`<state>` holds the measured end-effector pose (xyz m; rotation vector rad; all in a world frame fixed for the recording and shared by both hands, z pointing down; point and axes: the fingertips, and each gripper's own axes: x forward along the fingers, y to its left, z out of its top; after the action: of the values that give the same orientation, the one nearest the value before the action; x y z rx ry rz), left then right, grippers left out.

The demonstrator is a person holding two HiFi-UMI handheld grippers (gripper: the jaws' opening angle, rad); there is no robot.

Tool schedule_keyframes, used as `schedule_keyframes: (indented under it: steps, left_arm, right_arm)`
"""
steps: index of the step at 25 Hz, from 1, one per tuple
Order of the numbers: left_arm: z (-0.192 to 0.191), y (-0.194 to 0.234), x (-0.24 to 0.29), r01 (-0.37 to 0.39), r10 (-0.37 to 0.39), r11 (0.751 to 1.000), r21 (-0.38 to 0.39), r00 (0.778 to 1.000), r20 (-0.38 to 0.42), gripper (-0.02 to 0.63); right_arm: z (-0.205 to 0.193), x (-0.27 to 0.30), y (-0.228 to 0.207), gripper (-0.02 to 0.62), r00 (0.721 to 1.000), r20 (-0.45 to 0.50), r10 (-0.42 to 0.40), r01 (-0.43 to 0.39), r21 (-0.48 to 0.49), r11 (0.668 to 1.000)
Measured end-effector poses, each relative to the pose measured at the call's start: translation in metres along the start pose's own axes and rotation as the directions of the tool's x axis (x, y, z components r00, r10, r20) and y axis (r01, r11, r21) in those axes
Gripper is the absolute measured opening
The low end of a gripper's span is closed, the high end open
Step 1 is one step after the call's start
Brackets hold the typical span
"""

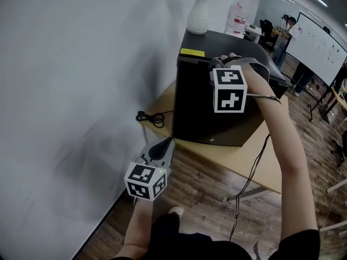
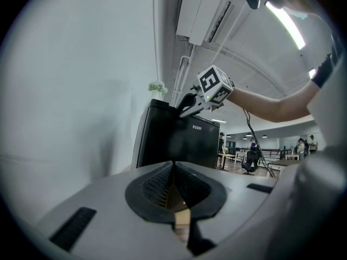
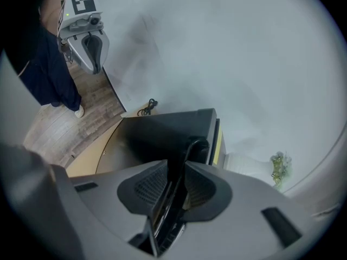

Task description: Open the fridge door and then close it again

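Standing on a light wooden table [image 1: 255, 164] beside a white wall [image 1: 76, 80], the black fridge [image 1: 203, 102] carries a white vase [image 1: 198, 15] of flowers on its top. The right gripper [image 3: 174, 164] reaches down onto the fridge's upper front edge. Its jaws stand a narrow gap apart with that dark edge between them, and the pads do not visibly clamp it. Whether the door is fully shut cannot be told. The left gripper [image 2: 173, 166] is held low, well apart from the fridge and pointing level toward it. Its jaws are pressed together with nothing between them. A coiled black cable [image 1: 152, 117] lies on the table near the wall, just beside the fridge.
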<state>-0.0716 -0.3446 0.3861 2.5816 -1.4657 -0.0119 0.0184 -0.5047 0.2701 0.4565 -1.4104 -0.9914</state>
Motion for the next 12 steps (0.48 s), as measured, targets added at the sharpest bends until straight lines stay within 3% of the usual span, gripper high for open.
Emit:
schedule_keyframes:
  steps: [12]
  left_arm:
    - [0.001,-0.012,-0.001,0.023,-0.023,1.000,0.007,1.000,-0.007,0.012]
  right_arm:
    - [0.000,-0.003,-0.001,0.073,0.994,0.080,-0.068,0.065,0.040,0.997]
